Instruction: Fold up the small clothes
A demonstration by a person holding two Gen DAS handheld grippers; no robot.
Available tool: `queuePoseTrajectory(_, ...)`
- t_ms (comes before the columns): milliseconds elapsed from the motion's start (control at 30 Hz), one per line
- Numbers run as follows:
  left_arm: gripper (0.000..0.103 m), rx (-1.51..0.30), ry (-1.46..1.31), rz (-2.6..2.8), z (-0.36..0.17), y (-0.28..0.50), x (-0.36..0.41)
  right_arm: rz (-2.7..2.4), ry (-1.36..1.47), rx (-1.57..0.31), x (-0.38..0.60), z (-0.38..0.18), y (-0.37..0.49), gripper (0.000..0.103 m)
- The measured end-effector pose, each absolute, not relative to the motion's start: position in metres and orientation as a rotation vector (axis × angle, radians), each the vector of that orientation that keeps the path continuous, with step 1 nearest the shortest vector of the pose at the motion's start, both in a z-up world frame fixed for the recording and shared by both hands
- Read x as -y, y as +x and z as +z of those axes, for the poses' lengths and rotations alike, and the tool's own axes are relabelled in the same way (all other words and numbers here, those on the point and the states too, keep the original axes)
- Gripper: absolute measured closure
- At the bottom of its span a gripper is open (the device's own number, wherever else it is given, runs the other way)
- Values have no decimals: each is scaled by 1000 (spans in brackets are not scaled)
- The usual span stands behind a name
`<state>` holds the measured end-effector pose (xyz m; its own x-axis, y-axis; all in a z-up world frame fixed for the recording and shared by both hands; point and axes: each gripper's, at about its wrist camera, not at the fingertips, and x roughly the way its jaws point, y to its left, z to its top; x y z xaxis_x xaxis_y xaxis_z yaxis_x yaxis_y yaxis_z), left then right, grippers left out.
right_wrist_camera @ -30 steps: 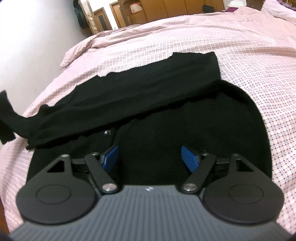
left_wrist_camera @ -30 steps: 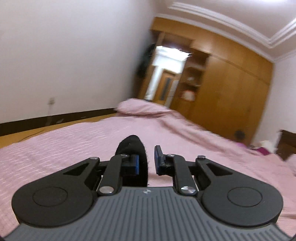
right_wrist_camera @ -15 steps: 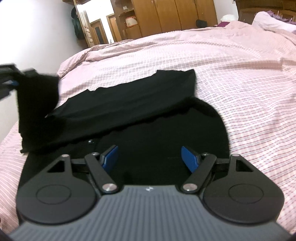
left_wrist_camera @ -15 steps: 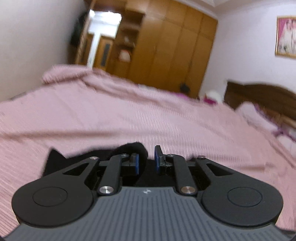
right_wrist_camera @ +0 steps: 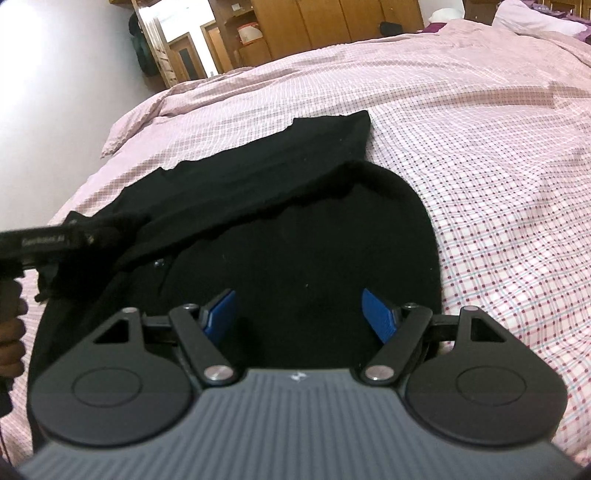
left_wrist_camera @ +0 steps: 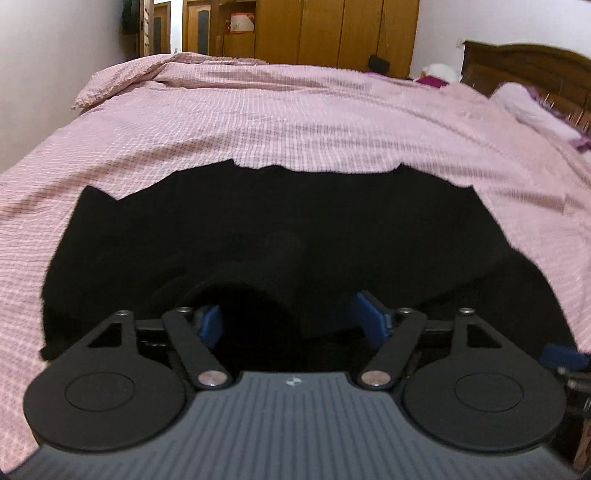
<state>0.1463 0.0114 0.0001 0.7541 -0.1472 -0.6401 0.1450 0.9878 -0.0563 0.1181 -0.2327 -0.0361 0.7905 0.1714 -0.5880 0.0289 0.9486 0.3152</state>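
A: Left wrist view: what is the surface?

B: Bed (left_wrist_camera: 295, 122), covered by a pink checked sheet that fills the middle and top of the frame. It is rumpled toward the upper left corner. A dark wooden headboard (left_wrist_camera: 524, 62) stands at upper right, with a pale pillow (left_wrist_camera: 532, 110) below it.

A: And the room behind?

B: A white wall (left_wrist_camera: 48, 74) runs down the left edge. Wooden wardrobes (left_wrist_camera: 332, 33) span the top centre, with a door (left_wrist_camera: 197, 29) to their left.

A: Where is the garment?

B: The black garment (left_wrist_camera: 295, 229) lies flat across the lower middle, its far edge ragged against the sheet. A fold of it rises just in front of the left finger.

A: The left gripper?

B: The left gripper (left_wrist_camera: 291, 317) has its blue pads spread wide over the cloth, pinching nothing.

A: Right wrist view?

B: Same sheet, bigger checks at right. The garment (right_wrist_camera: 295, 240) runs from centre to upper middle, one layer folded across another. The right gripper (right_wrist_camera: 299, 314) is also spread apart, above the cloth at lower centre. The left gripper (right_wrist_camera: 85, 236) shows at the left edge, blurred, over the garment's left end.
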Motion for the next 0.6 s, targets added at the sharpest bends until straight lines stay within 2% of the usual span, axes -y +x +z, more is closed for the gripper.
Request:
queuePoseTrajectory(200, 19, -722, 63, -81, 18, 120, -30, 80, 331, -660, 232, -30, 120, 27)
queuePoseTrajectory(333, 14, -704, 78, -3, 28, 106, -53, 122, 325, -641, 223, -18, 123, 27)
queuePoseTrajectory(600, 10, -692, 62, 195, 21, 103, -98, 282, 317, -640, 182, 6, 159, 27)
